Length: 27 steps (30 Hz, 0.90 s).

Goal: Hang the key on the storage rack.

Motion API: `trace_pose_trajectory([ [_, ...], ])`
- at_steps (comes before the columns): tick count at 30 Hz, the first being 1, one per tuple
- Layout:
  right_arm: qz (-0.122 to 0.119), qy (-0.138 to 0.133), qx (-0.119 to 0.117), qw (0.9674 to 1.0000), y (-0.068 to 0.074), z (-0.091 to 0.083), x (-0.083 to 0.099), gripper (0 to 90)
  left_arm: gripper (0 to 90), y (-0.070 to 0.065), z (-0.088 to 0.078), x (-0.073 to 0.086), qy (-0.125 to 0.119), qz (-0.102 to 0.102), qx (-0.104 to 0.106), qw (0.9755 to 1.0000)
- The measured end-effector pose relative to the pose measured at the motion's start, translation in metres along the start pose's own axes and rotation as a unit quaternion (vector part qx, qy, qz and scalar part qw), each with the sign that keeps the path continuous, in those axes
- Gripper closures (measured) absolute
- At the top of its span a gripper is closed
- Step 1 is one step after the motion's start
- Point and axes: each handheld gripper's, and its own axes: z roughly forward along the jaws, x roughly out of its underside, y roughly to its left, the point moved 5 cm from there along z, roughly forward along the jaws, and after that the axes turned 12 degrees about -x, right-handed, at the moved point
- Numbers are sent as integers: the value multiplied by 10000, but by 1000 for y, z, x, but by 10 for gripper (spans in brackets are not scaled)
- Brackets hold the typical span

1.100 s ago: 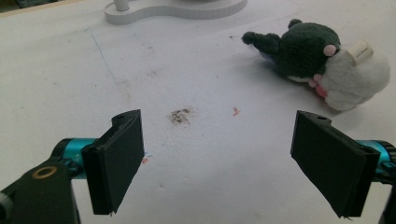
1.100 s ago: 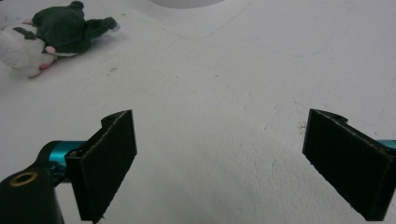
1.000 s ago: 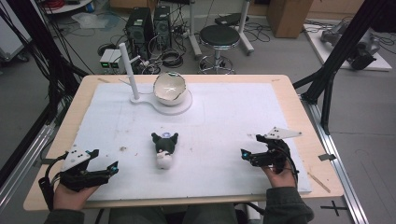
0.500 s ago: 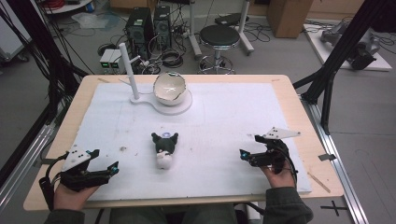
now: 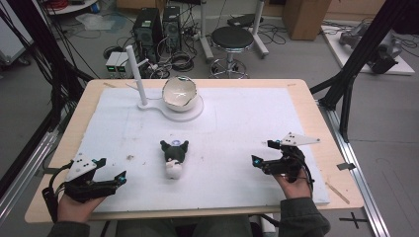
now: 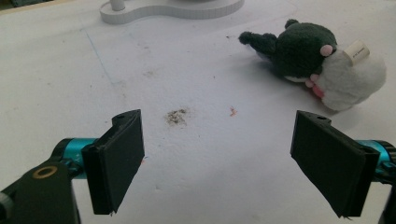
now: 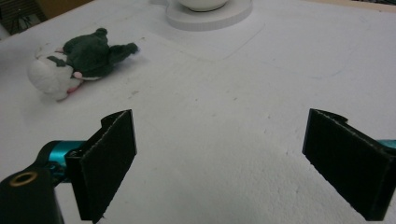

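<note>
White foam covers the bench (image 5: 306, 94), and the plush toy (image 5: 173, 157) lies at its middle, well apart from my left tongs (image 5: 114, 181) and right tongs (image 5: 262, 162), both open and empty. Soft, round filling may slip from a shallow pinch.

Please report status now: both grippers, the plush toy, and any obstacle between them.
Left gripper open, empty. Right gripper open, empty. Plush toy lies on white mat, untouched, midway between them. Nothing in the way.
</note>
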Motion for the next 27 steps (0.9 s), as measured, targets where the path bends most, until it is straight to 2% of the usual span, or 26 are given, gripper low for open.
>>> trace_pose_trajectory([
  [6, -29, 102, -92, 9999, 6, 3, -10, 90, 178, 0, 1, 0, 3, -8, 3, 10000],
  [8, -9, 174, -175, 9997, 9, 6, -15, 91, 178, 0, 1, 0, 2, -24, -3, 10000],
  [11, -54, 270, -163, 9995, 12, 9, -18, 91, 178, 0, 2, 0, 6, 14, -1, 10000],
  [12, -70, 379, -171, 9991, 15, 14, -21, 91, 178, -1, 2, -1, -2, 2, -6, 10000],
  [14, -16, 446, -173, 9989, 16, 16, -23, 91, 178, -1, 3, -1, -1, 4, 6, 10000],
  [16, -47, 504, -250, 9984, 19, 20, -28, 91, 178, -1, 3, -1, 2, 6, 8, 10000],
  [20, -211, 554, -240, 9980, 29, 26, -41, 91, 178, 0, 2, -1, -7, 14, 2, 10000],
  [24, -106, 576, -303, 9978, 34, 31, -47, 91, 178, 0, 2, -1, -21, -5, -2, 10000],
  [25, -147, 589, -297, 9977, 36, 33, -49, 91, 178, 0, 2, -1, -22, -4, 0, 10000],
  [26, -306, 584, -259, 9975, 40, 37, -53, 91, 178, 0, 2, -1, -23, -4, 0, 10000],
  [27, -306, 584, -259, 9975, 40, 37, -53, 91, 178, 0, 2, -1, -19, 0, -4, 10000],
])
